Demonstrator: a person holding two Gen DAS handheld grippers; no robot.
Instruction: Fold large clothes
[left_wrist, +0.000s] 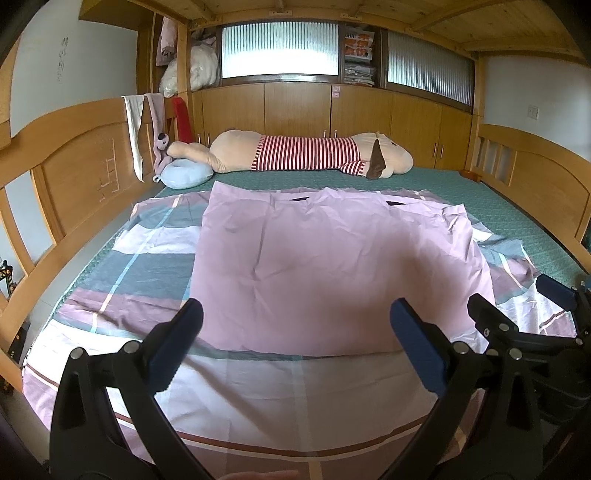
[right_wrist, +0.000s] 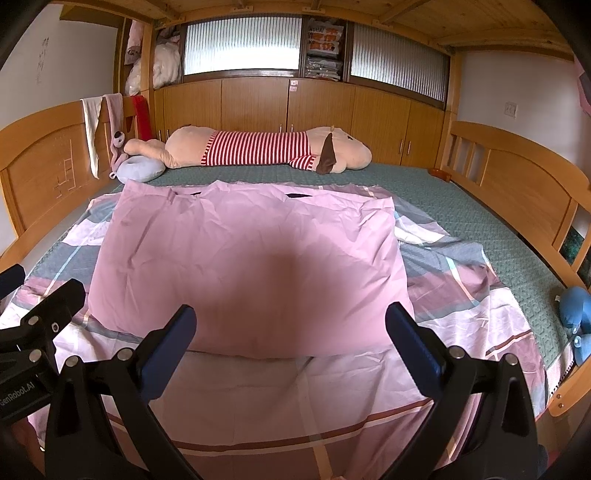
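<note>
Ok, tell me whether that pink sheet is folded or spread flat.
Partly folded: the plain pink panel lies doubled over the checked sheet, which shows around it. Both tongs, left and right, are open.

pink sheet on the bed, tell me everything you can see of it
The pink sheet is a plain, thin, creased cloth lying flat as a rough rectangle on top of a larger plaid cover, which is spread over the green mattress. Two small dark slits show near its far edge. Its near edge looks rounded, like a fold. A shadow falls across its middle. Both the left gripper and right gripper are open above the near edge, not touching it.
</note>
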